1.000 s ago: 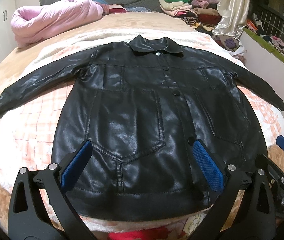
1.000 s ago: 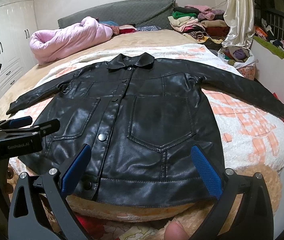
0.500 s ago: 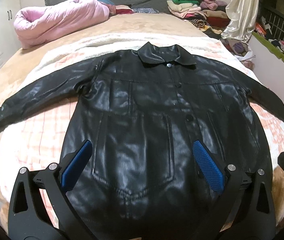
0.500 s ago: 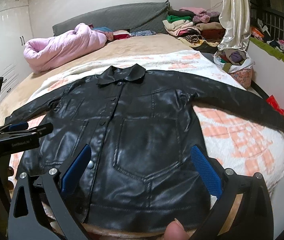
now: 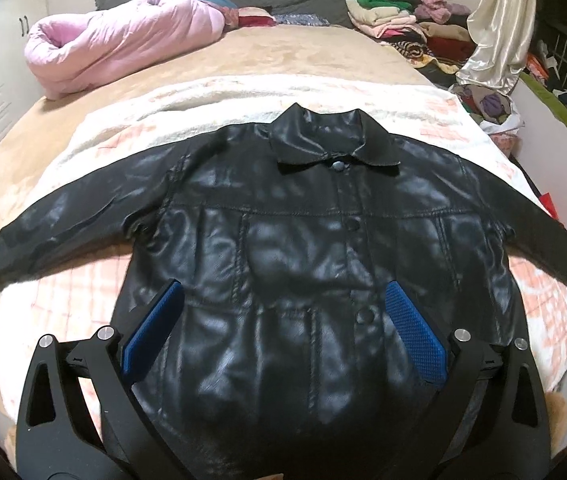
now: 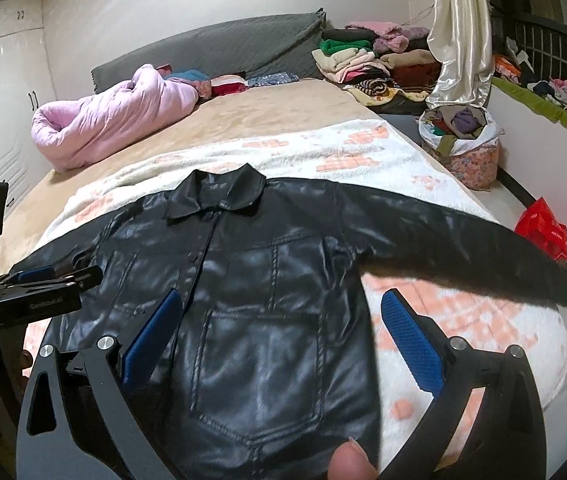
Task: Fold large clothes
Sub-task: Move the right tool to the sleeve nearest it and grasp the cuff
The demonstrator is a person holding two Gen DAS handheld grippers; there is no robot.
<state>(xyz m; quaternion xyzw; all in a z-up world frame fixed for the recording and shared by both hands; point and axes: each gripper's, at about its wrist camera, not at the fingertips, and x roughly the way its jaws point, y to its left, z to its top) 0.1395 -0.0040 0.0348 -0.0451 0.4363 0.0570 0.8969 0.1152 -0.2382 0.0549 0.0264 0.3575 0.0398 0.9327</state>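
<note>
Jacket (image 5: 303, 280) flat on blanket (image 5: 243, 96) on bed (image 6: 267, 108), front up, buttoned, both sleeves spread out. No fold made yet; sleeves, sides, hem all left, so task looks barely begun. Left tongs (image 5: 283, 328) wide, empty, over jacket's lower front. Right tongs (image 6: 279, 336) wide, empty, over pocket side near right sleeve (image 6: 463, 244). Versus one second ago: both tongs moved forward up jacket, hem slid under view, collar (image 5: 331, 144) looms nearer. Jacket itself unmoved.

1 black jacket (image 5: 303, 264), 1 pink quilt (image 5: 123, 40), perhaps 2 clothes piles (image 5: 399, 20).
</note>
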